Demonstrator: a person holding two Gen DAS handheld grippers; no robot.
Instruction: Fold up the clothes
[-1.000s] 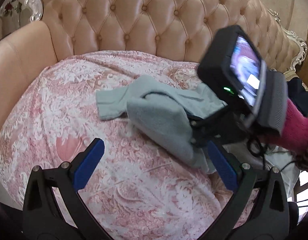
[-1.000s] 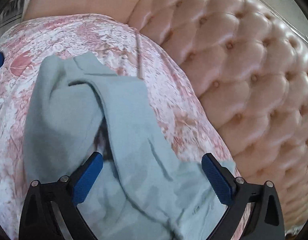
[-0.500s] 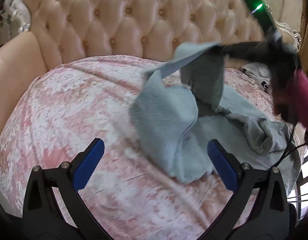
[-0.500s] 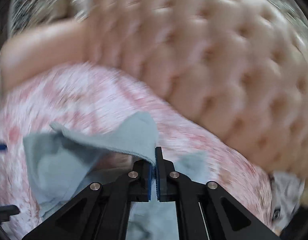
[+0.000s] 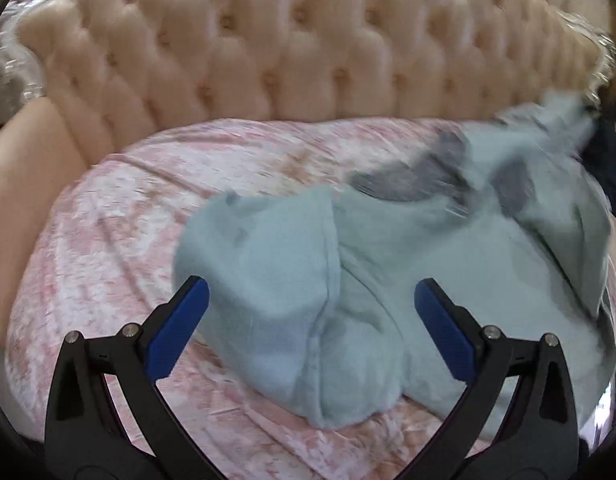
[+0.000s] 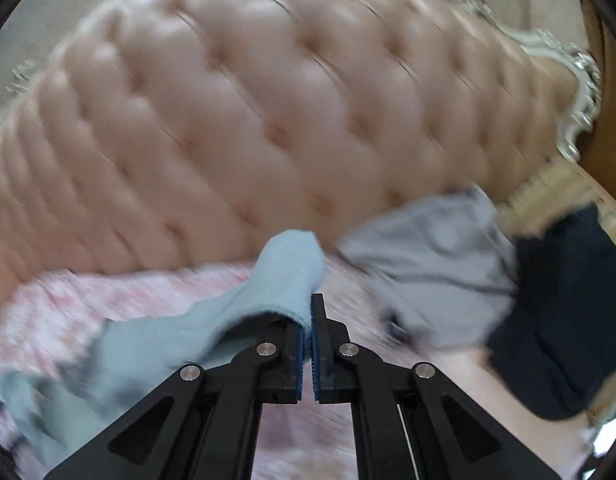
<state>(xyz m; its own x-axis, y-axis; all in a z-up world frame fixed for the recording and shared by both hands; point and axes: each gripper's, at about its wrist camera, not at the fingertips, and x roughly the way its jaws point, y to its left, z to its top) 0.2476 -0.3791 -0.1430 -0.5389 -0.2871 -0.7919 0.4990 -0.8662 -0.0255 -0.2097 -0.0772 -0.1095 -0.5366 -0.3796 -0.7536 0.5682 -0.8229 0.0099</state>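
Here the pale blue-green garment (image 5: 347, 280) lies rumpled on the pink patterned bedspread (image 5: 108, 260), spread from the middle of the bed toward its right side. A thick rounded fold of it bulges nearest the left wrist camera, and a seam runs down that fold. Its far right part rises off the bed and is streaked by motion blur.

In the right wrist view an edge of the same garment (image 6: 284, 280) is pinched between the blue pads of the right gripper (image 6: 306, 334), whose jaws are pressed together on the fabric. The cloth trails down and to the left from the grip onto the bedspread (image 6: 68, 304).

The left gripper (image 5: 308, 328) is spread wide, its two blue-padded fingers (image 5: 176, 328) apart with nothing between them, hovering over the bulging fold; whether the pads touch the cloth cannot be told.

To the right of the held edge lie a grey garment (image 6: 435, 272) and, just beside it, a dark navy garment (image 6: 567, 320). Behind the bed stands a tufted, buttoned peach headboard (image 5: 308, 48) with a silver carved trim (image 6: 583, 92) at its right end.

No brand, label or writing can be read on anything; both views are blurred.
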